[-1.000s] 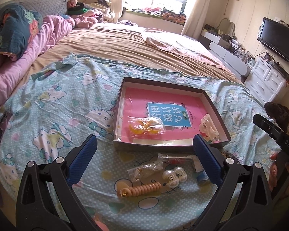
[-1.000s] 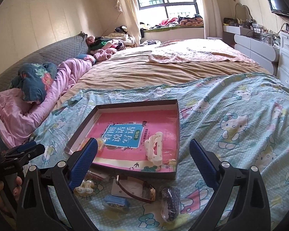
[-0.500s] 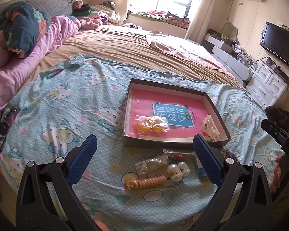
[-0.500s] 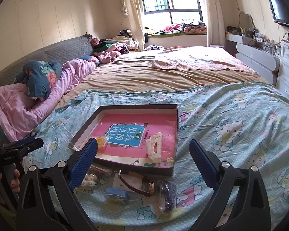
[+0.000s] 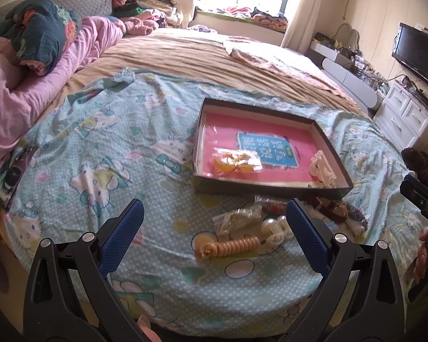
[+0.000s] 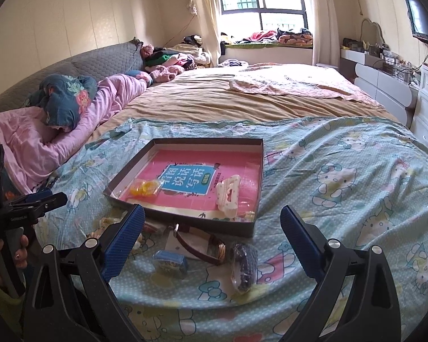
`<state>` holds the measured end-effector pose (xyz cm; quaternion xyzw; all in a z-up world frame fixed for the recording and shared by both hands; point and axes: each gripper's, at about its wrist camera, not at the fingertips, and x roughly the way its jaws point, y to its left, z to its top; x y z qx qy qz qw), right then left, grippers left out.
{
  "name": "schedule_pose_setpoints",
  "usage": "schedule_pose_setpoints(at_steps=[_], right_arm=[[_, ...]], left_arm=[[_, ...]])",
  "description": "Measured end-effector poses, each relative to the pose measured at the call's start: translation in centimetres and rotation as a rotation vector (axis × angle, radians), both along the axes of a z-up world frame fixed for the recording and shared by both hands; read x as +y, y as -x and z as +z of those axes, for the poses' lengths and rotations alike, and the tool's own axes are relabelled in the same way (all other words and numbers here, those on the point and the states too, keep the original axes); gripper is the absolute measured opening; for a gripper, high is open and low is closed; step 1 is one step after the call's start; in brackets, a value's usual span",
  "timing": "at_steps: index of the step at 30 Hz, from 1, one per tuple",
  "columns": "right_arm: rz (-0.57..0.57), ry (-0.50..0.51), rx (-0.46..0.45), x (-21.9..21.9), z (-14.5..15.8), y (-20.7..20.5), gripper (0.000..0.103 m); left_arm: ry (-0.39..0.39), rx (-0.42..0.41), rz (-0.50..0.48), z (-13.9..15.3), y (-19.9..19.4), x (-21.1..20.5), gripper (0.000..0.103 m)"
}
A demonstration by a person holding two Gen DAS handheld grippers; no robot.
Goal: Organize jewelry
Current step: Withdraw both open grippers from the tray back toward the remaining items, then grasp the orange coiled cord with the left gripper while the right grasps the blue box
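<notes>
Jewelry: spiral hair tie (image 5: 228,247) lower centre, loose on bedsheet (image 5: 100,148).
Box (image 6: 185,222): pink booklet (image 6: 191,181), Chinese title on blue.
Left gripper (image 5: 214,236): fingers wide, empty.
Right gripper (image 6: 212,235): fingers wide, empty.

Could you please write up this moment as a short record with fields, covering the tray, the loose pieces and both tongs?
surface: Hello Kitty patterned teal bedsheet
tray: shallow dark cardboard box with a pink book inside
in tray: bagged yellow pieces; cream plastic claw hair clip
outside tray, near edge: peach spiral hair tie; brown strap watch; small blue-lidded case; bagged dark bead bracelet
left tongs: open, empty
right tongs: open, empty
</notes>
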<state>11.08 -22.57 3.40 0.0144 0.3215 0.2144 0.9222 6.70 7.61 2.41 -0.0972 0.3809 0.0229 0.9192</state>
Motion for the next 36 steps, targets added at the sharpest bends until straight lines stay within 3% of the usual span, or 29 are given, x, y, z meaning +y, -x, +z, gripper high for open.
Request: schedule_pose_setpoints(at_steps=[29,36], right_arm=[[0.124,0.039,0.149,3.4,-5.4,2.3,0.095],[0.127,0.034,0.203,4.3,-7.3,1.8,0.095]], left_arm=[[-0.111,0.185,-0.054,-6.4,0.6,-2.3,0.093],[-0.084,0.192,-0.057,-7.6,-0.1,-1.5,0.093]])
